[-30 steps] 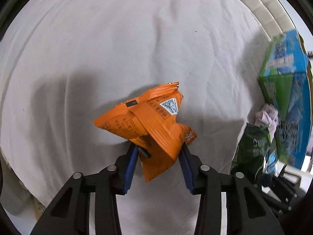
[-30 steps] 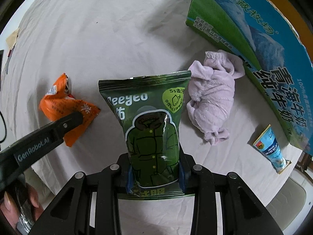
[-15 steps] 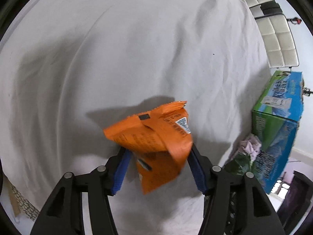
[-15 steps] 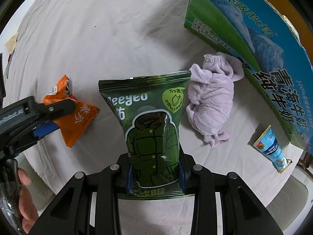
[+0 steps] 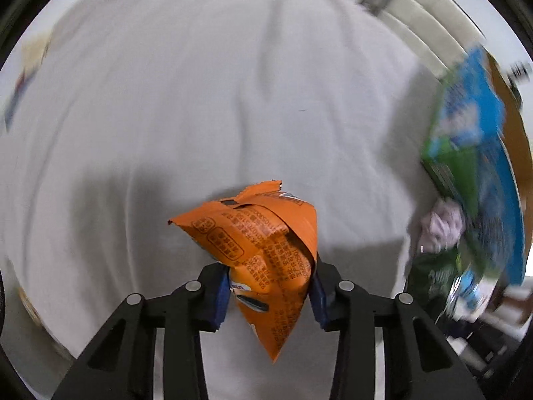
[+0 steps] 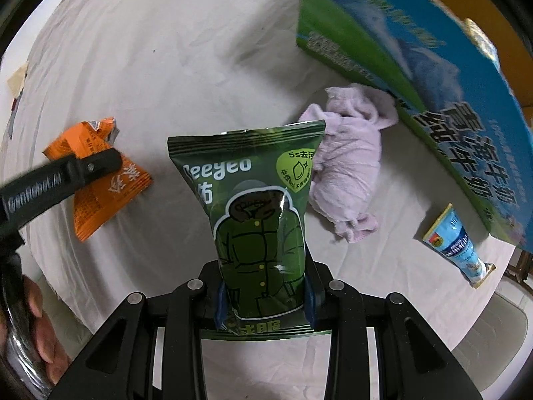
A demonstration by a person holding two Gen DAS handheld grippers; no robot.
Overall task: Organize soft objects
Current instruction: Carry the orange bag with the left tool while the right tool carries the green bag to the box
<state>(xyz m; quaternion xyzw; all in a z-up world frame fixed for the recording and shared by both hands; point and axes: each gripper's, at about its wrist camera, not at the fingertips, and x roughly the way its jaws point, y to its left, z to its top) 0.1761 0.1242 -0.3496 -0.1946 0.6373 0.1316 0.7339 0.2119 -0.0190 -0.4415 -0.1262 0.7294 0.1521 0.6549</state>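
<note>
We have the table (image 6: 140,66), under a white wrinkled cloth, with the big blue-green carton (image 6: 433,76) standing along its far right side. Just beside the carton lies the crumpled lilac cloth (image 6: 349,163), and a small blue sachet (image 6: 456,243) rests near the table edge.

Right tongs (image 6: 263,303): closed on the lower part of the green packet (image 6: 256,206), held upright above the table. Left tongs (image 5: 269,295): clamped on the crumpled orange packet (image 5: 263,253), apparently lifted off the cloth; this view is motion-blurred.

We judge the step to be transport: both packets gripped, neither yet placed. The next move likely calls for carrying each toward the carton, whose opening we cannot see, keeping the grip light enough not to crush.
</note>
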